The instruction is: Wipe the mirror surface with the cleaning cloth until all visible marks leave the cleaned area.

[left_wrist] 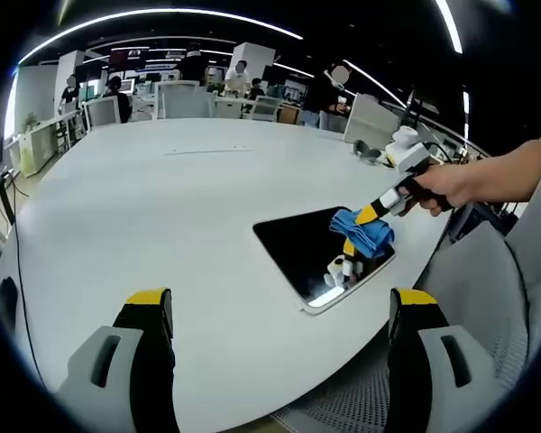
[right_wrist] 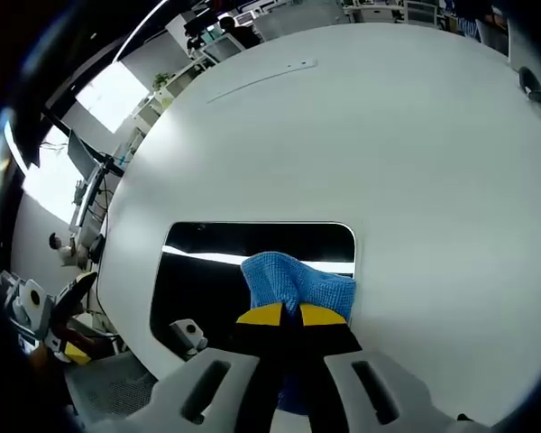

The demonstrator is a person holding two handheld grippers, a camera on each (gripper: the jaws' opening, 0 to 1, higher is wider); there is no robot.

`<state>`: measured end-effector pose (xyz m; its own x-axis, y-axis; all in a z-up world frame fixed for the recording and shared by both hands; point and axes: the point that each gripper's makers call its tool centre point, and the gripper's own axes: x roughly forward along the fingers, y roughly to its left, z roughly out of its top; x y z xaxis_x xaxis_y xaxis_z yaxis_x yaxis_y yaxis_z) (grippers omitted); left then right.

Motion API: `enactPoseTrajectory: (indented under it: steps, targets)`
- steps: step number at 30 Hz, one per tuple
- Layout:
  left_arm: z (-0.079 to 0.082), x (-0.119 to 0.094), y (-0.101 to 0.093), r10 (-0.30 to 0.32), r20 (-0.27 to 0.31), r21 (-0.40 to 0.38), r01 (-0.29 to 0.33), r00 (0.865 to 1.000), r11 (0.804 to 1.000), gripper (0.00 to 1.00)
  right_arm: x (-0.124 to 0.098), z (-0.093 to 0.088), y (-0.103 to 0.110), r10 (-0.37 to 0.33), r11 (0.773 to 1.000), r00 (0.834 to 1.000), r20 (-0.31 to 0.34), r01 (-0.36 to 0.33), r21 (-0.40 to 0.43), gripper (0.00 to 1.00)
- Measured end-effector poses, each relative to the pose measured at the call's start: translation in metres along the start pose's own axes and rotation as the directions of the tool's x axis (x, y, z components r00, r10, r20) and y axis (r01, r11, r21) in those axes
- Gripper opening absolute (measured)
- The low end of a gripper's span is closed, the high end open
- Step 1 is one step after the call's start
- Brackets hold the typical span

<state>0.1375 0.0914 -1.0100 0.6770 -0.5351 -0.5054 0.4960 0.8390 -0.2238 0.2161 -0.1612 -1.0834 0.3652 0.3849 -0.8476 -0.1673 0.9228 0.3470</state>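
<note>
Right gripper (right_wrist: 282, 315) has its jaws pinched on the blue cloth (right_wrist: 293, 280), pressed onto the mirror (right_wrist: 207, 280) at its right end. The mirror's long axis runs off leftward, so that's the wiping direction. Left gripper (left_wrist: 279, 311) hangs back over the counter (left_wrist: 162, 198), jaws wide, nothing in them.

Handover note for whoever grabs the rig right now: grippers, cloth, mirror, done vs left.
Right gripper: shut on the blue cloth, pressing it onto the mirror.
Left gripper: open, holds nothing, above the white table short of the mirror.
Mirror: flat on the table near its edge, cloth over the end nearest the right gripper.
Done: cloth gripped and on the glass.
Left: wipe the rest of the surface; I cannot tell from the reflections which marks remain.
</note>
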Motion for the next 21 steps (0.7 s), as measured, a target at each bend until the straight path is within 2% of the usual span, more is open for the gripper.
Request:
enactPoseTrajectory:
  steps: [21]
  targets:
    - [0.002, 0.002, -0.002, -0.002, 0.004, -0.003, 0.002, 1.000, 1.000, 0.99, -0.008, 0.000, -0.020, -0.032, 0.999, 0.999, -0.003, 0.032, 0.004, 0.00]
